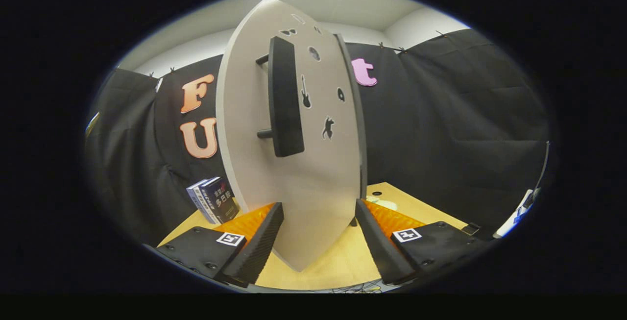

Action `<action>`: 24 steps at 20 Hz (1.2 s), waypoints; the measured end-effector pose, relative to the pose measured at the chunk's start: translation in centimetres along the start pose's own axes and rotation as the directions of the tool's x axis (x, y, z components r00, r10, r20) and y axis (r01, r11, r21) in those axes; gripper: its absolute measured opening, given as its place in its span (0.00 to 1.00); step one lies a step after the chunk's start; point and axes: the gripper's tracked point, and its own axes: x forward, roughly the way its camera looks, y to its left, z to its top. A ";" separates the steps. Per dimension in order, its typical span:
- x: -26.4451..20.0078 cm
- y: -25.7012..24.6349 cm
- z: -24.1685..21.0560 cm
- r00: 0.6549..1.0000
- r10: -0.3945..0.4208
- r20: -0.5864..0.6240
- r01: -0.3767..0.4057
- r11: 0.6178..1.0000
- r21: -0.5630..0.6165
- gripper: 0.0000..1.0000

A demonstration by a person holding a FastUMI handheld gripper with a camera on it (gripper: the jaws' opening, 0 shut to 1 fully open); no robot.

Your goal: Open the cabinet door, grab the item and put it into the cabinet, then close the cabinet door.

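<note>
Here the gripper (319, 241) stands with fingers apart, clamped on nothing. The cabinet door (294, 163) rises between them at 12 o'clock, its dark handle (284, 99) beyond. The item, a boxed book (214, 201), stands on the bench (338, 261) at 10 o'clock.

Black-draped booth around a wooden table

Black cloth (441, 114) hangs behind the yellow-wood table (338, 261); above the cloth, a white wall (196, 50) meets a pale ceiling (352, 9).
</note>
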 end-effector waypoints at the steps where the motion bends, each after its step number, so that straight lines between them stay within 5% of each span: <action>1: 0.8 0.9 -0.2 1.000 0.010 -0.004 -0.010 1.000 0.001 0.95; 11: 12.2 9.9 0.2 0.995 0.101 -0.020 -0.102 0.991 -0.091 0.95; 24: 19.5 12.8 0.3 0.998 0.058 -0.030 -0.058 0.998 0.005 0.95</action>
